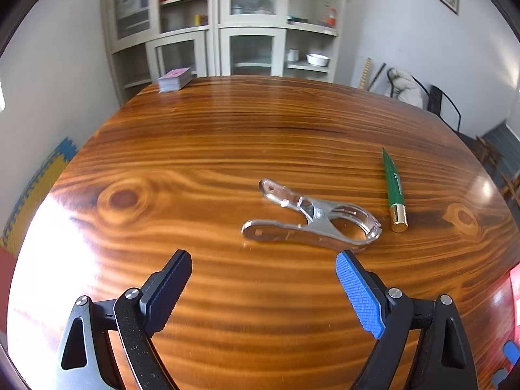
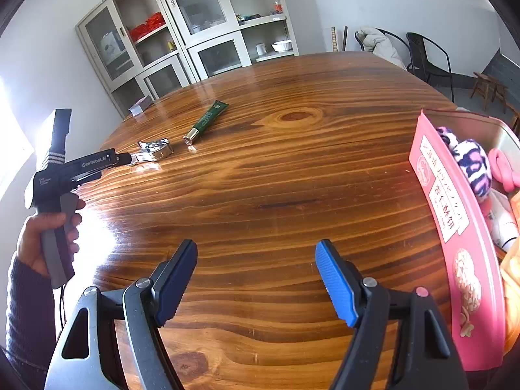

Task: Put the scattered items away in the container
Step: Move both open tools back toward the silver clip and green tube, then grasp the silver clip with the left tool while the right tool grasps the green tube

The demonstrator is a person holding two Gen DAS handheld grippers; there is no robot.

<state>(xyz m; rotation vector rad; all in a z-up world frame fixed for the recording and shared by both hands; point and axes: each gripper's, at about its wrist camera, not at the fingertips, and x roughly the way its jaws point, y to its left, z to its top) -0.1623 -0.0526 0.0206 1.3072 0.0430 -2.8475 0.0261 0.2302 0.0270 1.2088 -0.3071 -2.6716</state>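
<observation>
A clear plastic clip with a metal spring (image 1: 308, 219) lies on the wooden table (image 1: 227, 149), just ahead of my open, empty left gripper (image 1: 263, 260). A green tube with a gold cap (image 1: 394, 188) lies to the clip's right. In the right wrist view the clip (image 2: 154, 150) and the tube (image 2: 206, 120) lie at the far left, with the left gripper's fingers (image 2: 125, 159) reaching the clip. My right gripper (image 2: 256, 253) is open and empty over bare table. A pink tin (image 2: 455, 227) at the right holds a purple-and-white plush item (image 2: 473, 162) and other items.
A small deck of cards (image 1: 174, 79) lies at the table's far left edge, also in the right wrist view (image 2: 140, 105). A glass-door cabinet (image 1: 224, 22) stands against the far wall. Black chairs (image 2: 429, 58) stand beyond the table's far right.
</observation>
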